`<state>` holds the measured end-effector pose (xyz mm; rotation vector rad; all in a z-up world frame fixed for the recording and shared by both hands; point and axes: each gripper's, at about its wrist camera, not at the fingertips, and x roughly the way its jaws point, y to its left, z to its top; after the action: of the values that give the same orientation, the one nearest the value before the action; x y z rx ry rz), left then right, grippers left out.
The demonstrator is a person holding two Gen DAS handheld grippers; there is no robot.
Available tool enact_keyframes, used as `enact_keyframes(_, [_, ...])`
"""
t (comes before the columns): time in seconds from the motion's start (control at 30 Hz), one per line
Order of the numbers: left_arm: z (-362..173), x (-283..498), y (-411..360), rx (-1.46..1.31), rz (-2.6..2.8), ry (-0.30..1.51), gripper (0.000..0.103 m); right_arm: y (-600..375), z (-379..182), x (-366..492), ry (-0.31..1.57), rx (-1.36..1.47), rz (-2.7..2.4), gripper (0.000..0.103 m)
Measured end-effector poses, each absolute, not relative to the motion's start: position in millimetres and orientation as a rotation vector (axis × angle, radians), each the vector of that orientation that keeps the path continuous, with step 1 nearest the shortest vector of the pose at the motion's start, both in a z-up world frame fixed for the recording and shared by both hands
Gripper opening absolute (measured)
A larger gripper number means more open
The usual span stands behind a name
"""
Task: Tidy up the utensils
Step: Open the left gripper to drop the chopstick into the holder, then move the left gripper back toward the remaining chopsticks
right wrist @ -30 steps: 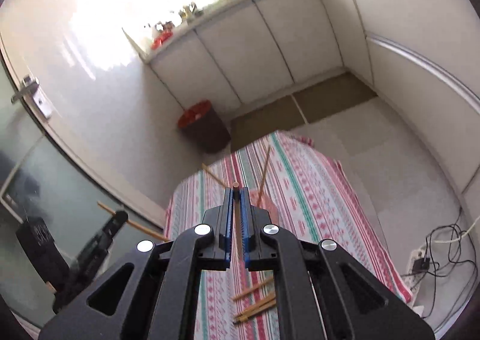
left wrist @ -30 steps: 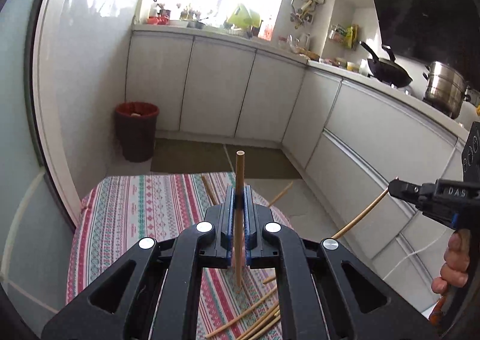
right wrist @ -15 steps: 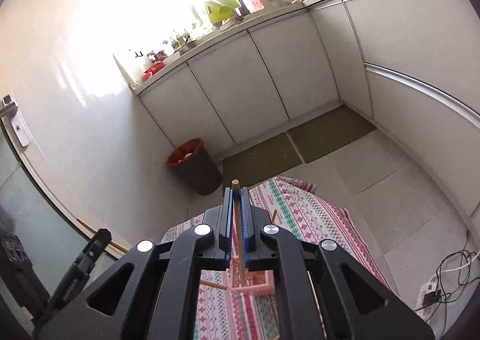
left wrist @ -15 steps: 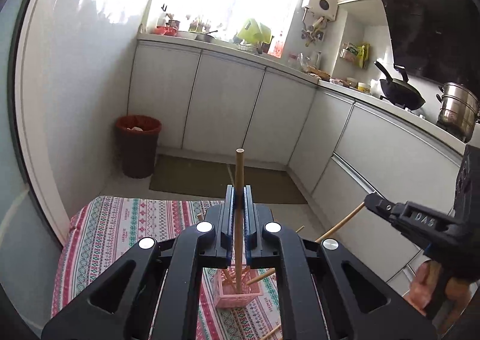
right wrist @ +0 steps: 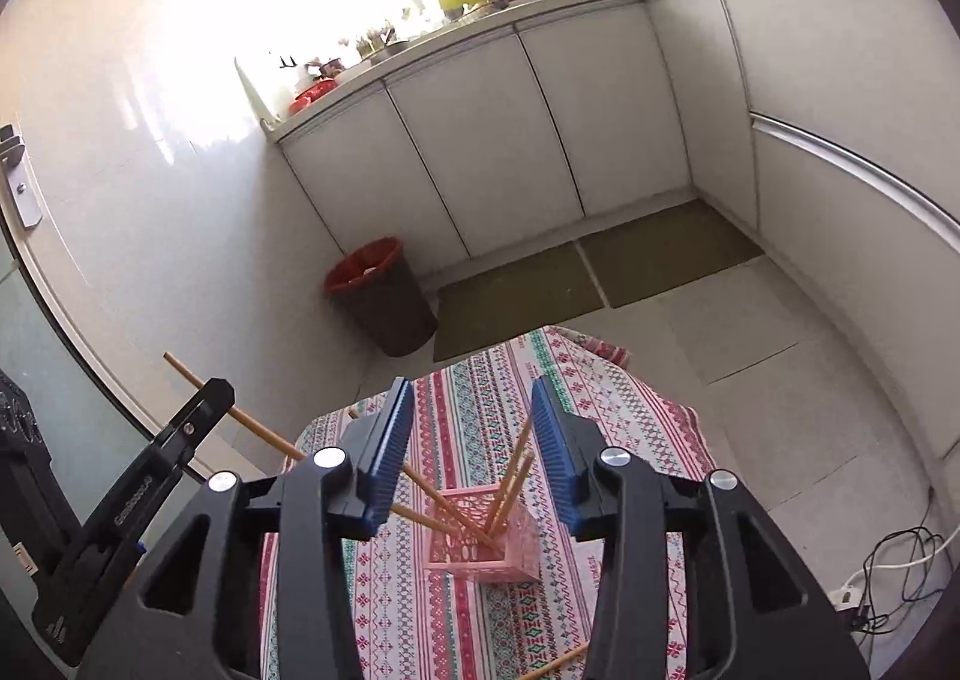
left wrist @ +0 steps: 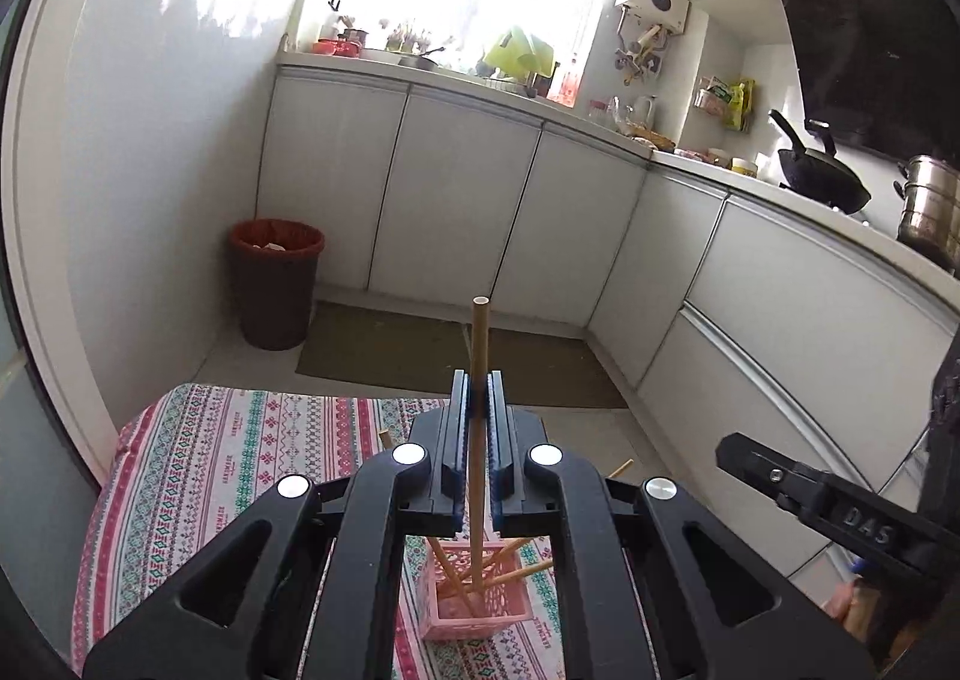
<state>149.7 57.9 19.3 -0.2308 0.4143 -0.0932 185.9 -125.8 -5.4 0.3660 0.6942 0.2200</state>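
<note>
A pink lattice basket [left wrist: 480, 608] [right wrist: 480, 545] stands on the patterned tablecloth [left wrist: 198, 476] and holds several wooden chopsticks [right wrist: 510, 491]. My left gripper [left wrist: 478, 386] is shut on one chopstick [left wrist: 479, 356], held upright with its lower end over the basket; from the right wrist view this chopstick [right wrist: 252, 425] slants down to the basket. My right gripper [right wrist: 473, 422] is open and empty above the basket. It shows at the right edge of the left wrist view [left wrist: 738, 455].
A loose chopstick [right wrist: 555, 662] lies on the tablecloth near the front edge. A red-lined bin [left wrist: 276, 284] stands on the floor by the wall. White cabinets [left wrist: 456, 200] run behind, with floor mats [left wrist: 420, 350] and cables [right wrist: 894, 560] on the floor.
My right gripper opened and let its chopstick drop into the basket. Both grippers moved over the basket, and the left chopstick's lower end now reaches into it.
</note>
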Motion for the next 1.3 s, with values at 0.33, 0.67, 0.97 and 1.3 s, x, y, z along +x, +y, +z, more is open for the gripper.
enact_keyframes(0.33, [-1.0,146.2,53.5,-0.209,0.006,0.439,0.071,-124.4,-8.8,174.1,0.667,0.251,0.124,0.066])
enact_keyframes(0.67, [3.4,120.8,49.7,-0.124,0.093,0.462,0.084,-119.1,-9.5,157.3,0.655,0.142,-0.013,0.074])
enact_keyframes(0.97, [10.0,105.4,49.5,-0.103,0.105,0.472,0.096,-106.4,-12.4,138.0,0.609,-0.006,-0.080,0.092])
enact_keyframes(1.3, [7.4,95.6,50.7,-0.066,0.122,0.491,0.096,-125.3,-21.8,117.5,0.614,0.053,-0.140,0.096])
